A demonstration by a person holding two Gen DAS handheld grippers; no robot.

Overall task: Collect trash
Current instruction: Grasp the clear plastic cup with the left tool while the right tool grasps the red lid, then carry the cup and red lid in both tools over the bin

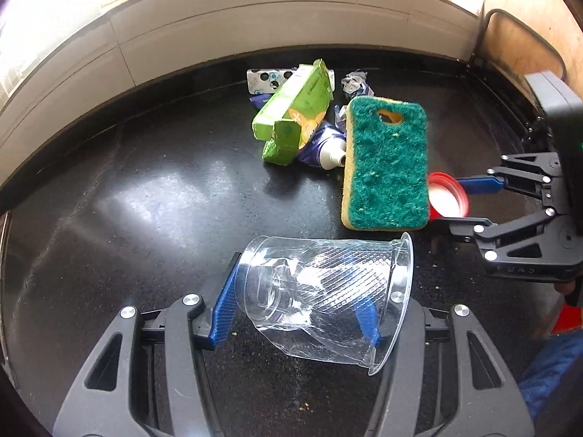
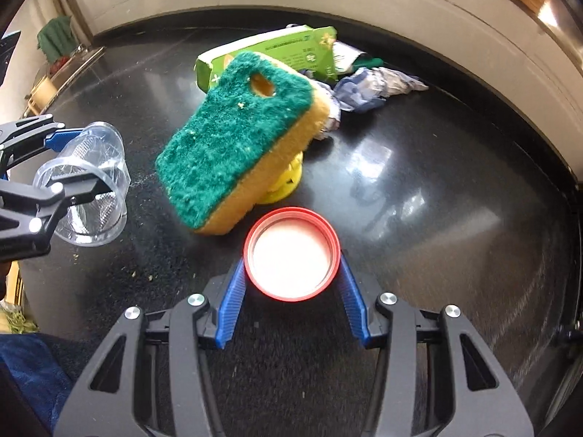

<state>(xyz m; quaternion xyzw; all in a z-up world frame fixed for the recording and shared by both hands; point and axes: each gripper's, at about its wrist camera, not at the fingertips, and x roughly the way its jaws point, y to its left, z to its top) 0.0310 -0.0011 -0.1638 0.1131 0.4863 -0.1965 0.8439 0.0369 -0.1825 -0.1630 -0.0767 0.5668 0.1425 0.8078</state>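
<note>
My left gripper (image 1: 302, 298) is shut on a crushed clear plastic cup (image 1: 324, 291), held on its side above the black counter; it also shows in the right wrist view (image 2: 87, 185). My right gripper (image 2: 291, 273) is shut on a red jar lid (image 2: 291, 253), also seen in the left wrist view (image 1: 446, 196). A green and yellow sponge (image 1: 386, 164) leans tilted on a yellow item (image 2: 284, 182), just beyond the lid. Behind lie a green carton (image 1: 295, 109), a squeezed tube (image 1: 324, 149) and crumpled wrappers (image 2: 375, 83).
The black counter (image 1: 145, 200) ends at a pale tiled wall (image 1: 218, 29) behind the pile. A blister pack (image 1: 269, 80) lies by the wall. A raised metal edge (image 2: 568, 167) runs on the right. Crumbs dot the counter near the grippers.
</note>
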